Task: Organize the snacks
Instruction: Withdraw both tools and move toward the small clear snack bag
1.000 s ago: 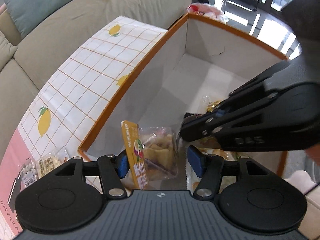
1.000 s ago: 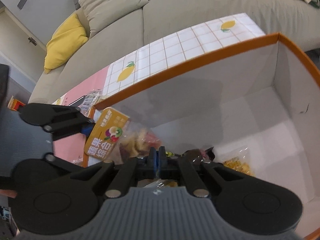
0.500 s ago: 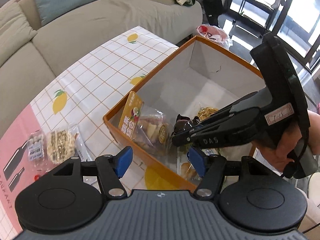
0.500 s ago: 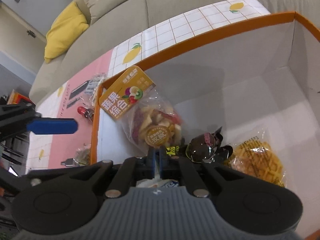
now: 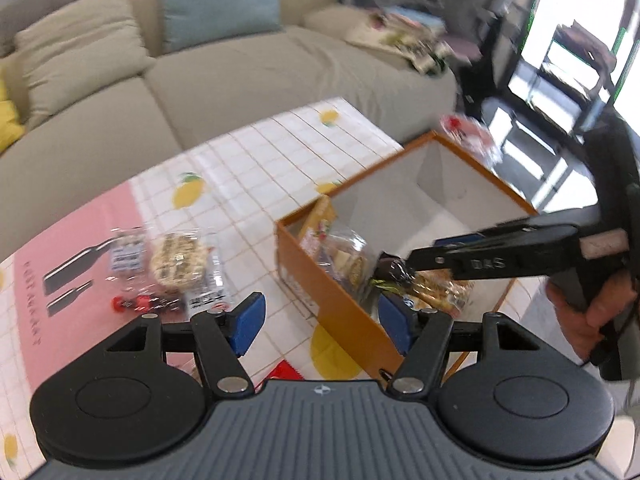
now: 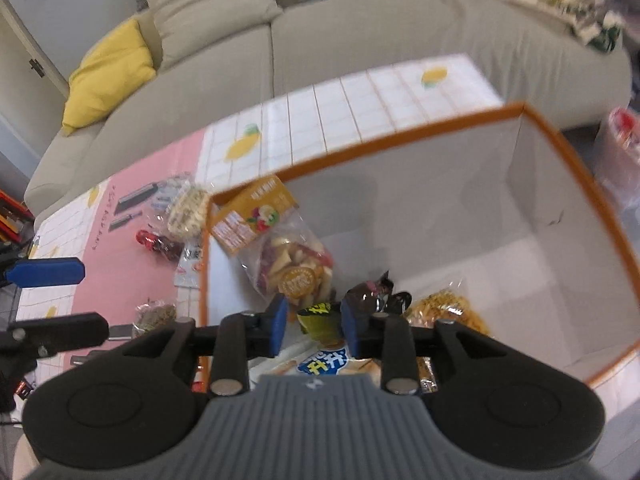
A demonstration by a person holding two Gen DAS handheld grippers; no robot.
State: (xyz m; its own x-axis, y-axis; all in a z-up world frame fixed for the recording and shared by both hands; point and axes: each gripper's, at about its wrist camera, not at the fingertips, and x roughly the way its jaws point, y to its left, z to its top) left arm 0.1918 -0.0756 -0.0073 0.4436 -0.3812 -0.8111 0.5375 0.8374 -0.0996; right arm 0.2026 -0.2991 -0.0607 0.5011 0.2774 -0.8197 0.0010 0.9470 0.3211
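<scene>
The right gripper (image 6: 312,322) is seen poised over the orange-rimmed white cardboard box (image 6: 400,136), its blue-padded jaws having just been opening, with nothing pressed between them — a green-and-black snack packet (image 6: 318,316) lies below the gap on the box floor. Beside that packet a dark foil-wrapped sweet (image 6: 374,294) rests, and a clear bag of mixed dried fruit with an orange header card (image 6: 276,240) is leaned against the box's left wall; a clear-wrapped golden waffle (image 6: 448,308) lies to the right. The left gripper (image 5: 320,320) is held spread wide and empty above the table's pink-and-white lemon-print cloth (image 5: 256,160), just outside the box's near corner. On the cloth — well left of the box — a clear pack of pale rice crackers (image 5: 178,258) and a red-ended wrapped sweet (image 5: 140,302) are left lying. The right gripper's handle is grasped by a hand (image 5: 588,308).
</scene>
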